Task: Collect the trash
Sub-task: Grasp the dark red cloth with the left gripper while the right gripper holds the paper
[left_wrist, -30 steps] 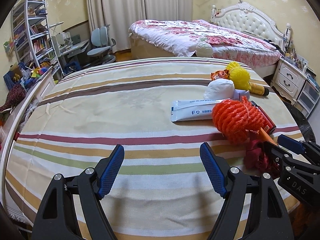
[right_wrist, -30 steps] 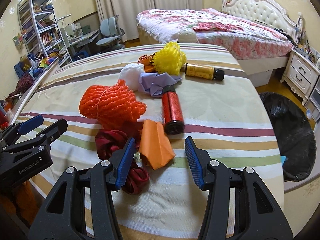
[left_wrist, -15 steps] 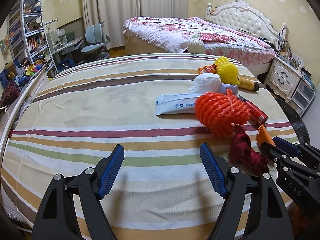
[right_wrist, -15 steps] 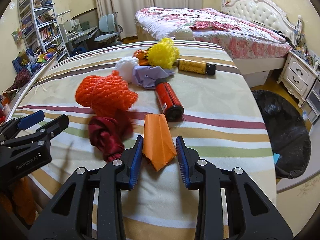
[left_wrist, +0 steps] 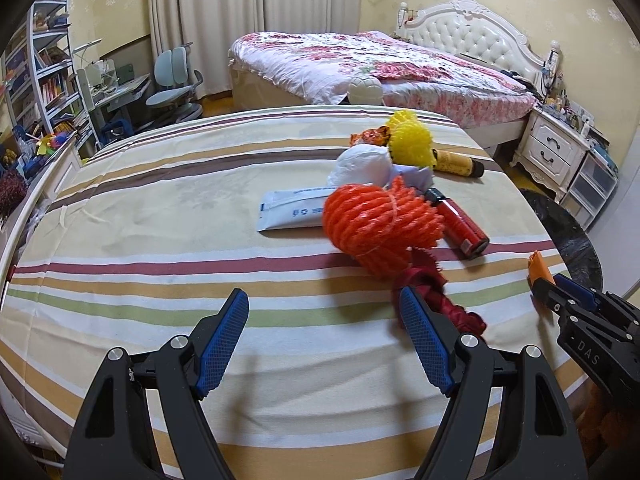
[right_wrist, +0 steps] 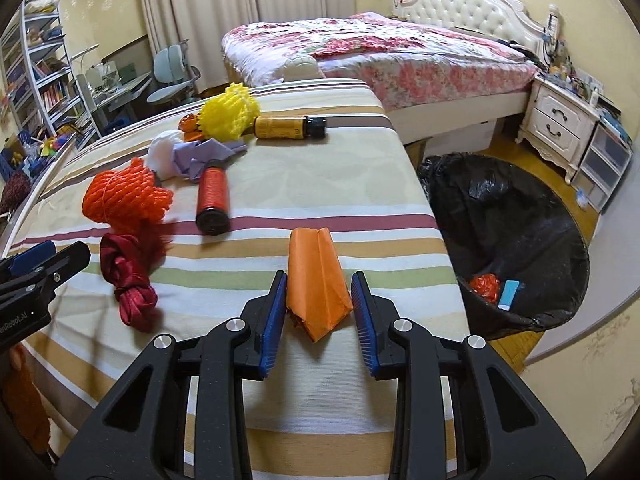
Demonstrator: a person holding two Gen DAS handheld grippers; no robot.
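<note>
My right gripper (right_wrist: 320,300) is shut on a folded orange paper (right_wrist: 318,276), held just above the striped bed cover near its right edge. Its tip (left_wrist: 538,266) also shows in the left wrist view. My left gripper (left_wrist: 322,300) stands open over the cover with nothing between its fingers. A knotted dark red cloth (left_wrist: 440,304) lies by its right finger. Beyond lie an orange foam net (left_wrist: 380,224), a red can (left_wrist: 460,224), a white tube pack (left_wrist: 292,212), a white wad (left_wrist: 360,166), a yellow net (left_wrist: 412,140) and a yellow bottle (left_wrist: 458,164).
A bin lined with a black bag (right_wrist: 480,184) stands on the floor right of the bed, holding an orange net and a blue item. A second bed (right_wrist: 380,48) and a white nightstand (right_wrist: 556,124) are behind. Shelves and a desk stand far left.
The right gripper closed on the orange paper and carried it right, away from the red cloth. The left gripper shifted right, so the red cloth now lies by its right finger.
</note>
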